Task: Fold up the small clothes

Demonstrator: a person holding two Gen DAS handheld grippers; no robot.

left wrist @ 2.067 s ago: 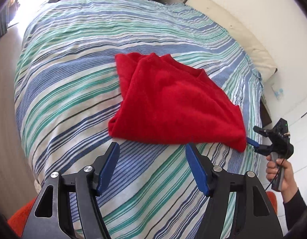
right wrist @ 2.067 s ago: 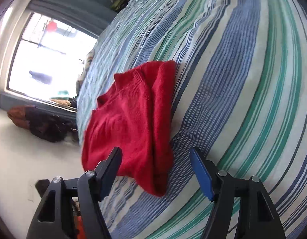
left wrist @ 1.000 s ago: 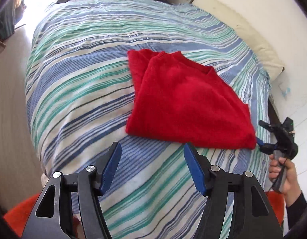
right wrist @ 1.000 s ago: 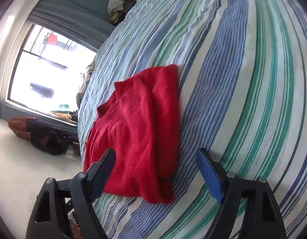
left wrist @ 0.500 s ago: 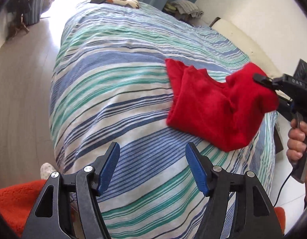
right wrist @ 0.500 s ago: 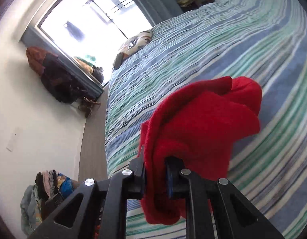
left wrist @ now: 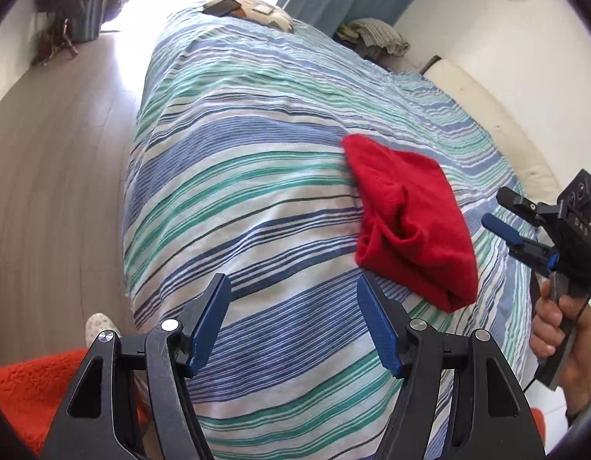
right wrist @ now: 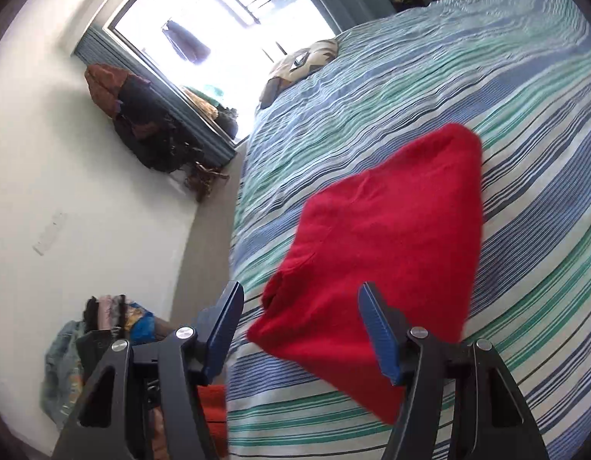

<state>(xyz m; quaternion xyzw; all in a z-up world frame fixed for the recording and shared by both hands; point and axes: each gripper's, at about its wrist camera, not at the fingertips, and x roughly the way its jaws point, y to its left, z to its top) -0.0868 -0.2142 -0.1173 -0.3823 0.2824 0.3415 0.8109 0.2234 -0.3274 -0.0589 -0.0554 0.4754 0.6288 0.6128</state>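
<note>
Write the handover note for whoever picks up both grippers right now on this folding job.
Left gripper: open, empty, held above the near part of the striped blue, green and white bedcover, short of the garment.
Right gripper: open, empty, just off the near edge of the garment; also visible from the left wrist camera, to the garment's right.
Red knitted garment: lying on the bedcover as a compact folded bundle, nothing holding it.
Done: the garment is doubled over into a small packet.
Left: the left-facing side looks puffy with an open pocket; probably flatten or tidy it, then set it aside.
</note>
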